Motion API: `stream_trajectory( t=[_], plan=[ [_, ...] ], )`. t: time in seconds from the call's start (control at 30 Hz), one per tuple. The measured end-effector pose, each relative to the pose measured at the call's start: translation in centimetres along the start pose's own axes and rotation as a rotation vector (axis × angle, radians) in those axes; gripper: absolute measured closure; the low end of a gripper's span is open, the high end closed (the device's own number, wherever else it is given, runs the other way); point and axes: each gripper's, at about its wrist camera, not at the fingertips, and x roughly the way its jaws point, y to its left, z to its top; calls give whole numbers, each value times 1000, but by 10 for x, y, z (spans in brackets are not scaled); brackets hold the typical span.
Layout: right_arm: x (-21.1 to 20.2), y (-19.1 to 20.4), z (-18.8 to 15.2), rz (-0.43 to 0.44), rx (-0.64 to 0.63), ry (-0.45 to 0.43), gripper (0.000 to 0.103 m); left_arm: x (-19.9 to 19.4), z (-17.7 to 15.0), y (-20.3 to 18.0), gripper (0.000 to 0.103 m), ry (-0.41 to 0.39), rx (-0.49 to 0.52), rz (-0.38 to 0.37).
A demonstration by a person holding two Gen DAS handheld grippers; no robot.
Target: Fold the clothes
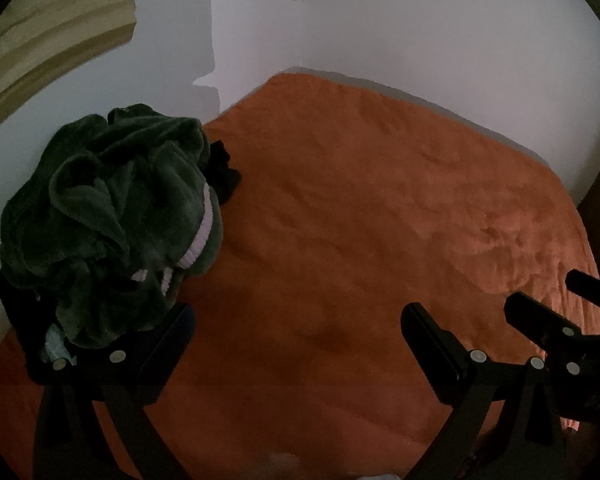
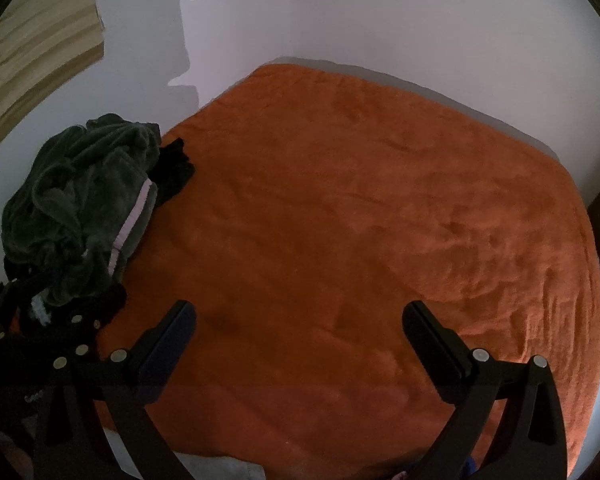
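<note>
Two claws (image 1: pixel 296 344) (image 2: pixel 300 340) gape over fuzzy orange blanket (image 1: pixel 360 208); rumpled (plush) clothes (image 1: pixel 112 208) beside.

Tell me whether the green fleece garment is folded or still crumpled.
Crumpled. The green fleece garment sits bunched in a lumpy heap on other dark clothes at the left edge of the orange bedspread, with no flat folds.

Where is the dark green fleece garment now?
The dark green fleece garment lies crumpled on the orange blanket, left side in both views, beside the white wall.

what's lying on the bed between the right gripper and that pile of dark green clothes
Nothing but bare orange plush blanket between the open right gripper and the crumpled dark green fleece pile, as the right wrist view shows.
</note>
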Motion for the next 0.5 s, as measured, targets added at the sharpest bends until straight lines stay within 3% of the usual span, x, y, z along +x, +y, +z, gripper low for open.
stream_trajectory(
  t=[0.27, 0.5],
  plan=[
    [1, 0, -7, 5, -7, -12, 0, 3, 1, -3, 0, -23, 22, 31],
    [11, -1, -8, 12, -1, -4, 0, -1, 1, 2, 0, -18, -14, 6]
  ],
)
